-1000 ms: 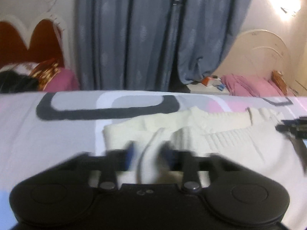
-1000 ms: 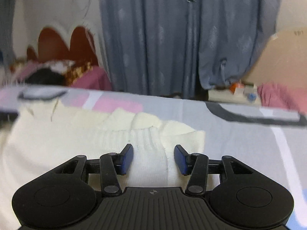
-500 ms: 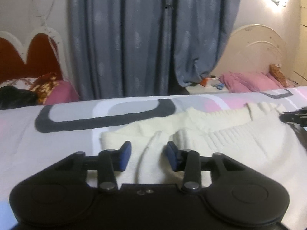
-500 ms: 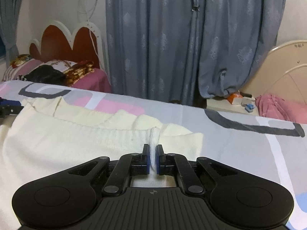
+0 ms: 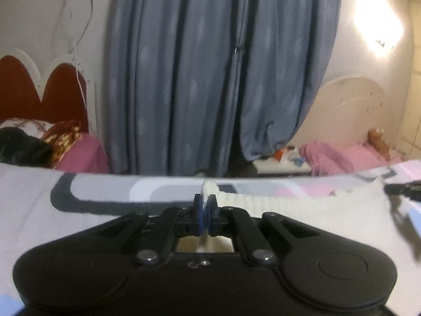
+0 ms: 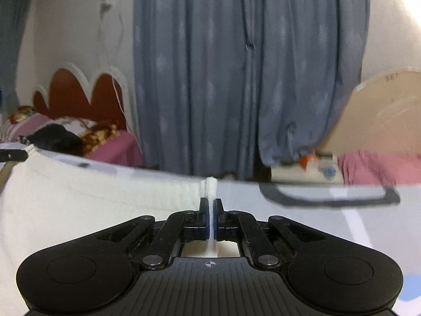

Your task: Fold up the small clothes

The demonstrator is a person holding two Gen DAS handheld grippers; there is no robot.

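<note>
The cream knit sweater (image 5: 302, 205) sits on the bed sheet (image 5: 34, 210), stretched out sideways between the two grippers, so its long axis runs 9 to 3 across both views. From the left wrist cam the fabric runs off toward 3 o'clock; from the right wrist cam the sweater (image 6: 92, 197) spreads toward 9 o'clock. Which end is the neck, can't really tell, it's blurry.

Left gripper (image 5: 205, 214) has its blue pads squeezed together on a pinch of the sweater's edge, with a little tuft of knit poking up past the tips at 12 o'clock. Right gripper (image 6: 211, 217) is the same deal: pads clamped tight on a thin fold of white fabric, a bit sticking out above the tips.

The sheet (image 6: 342, 223) has grey loop shapes and pink patches. Behind it at 12 o'clock hang blue-grey curtains (image 5: 210, 73), with a red headboard (image 5: 39, 89) at 10 o'clock and pink bedding (image 5: 339, 158) at 3 o'clock.
</note>
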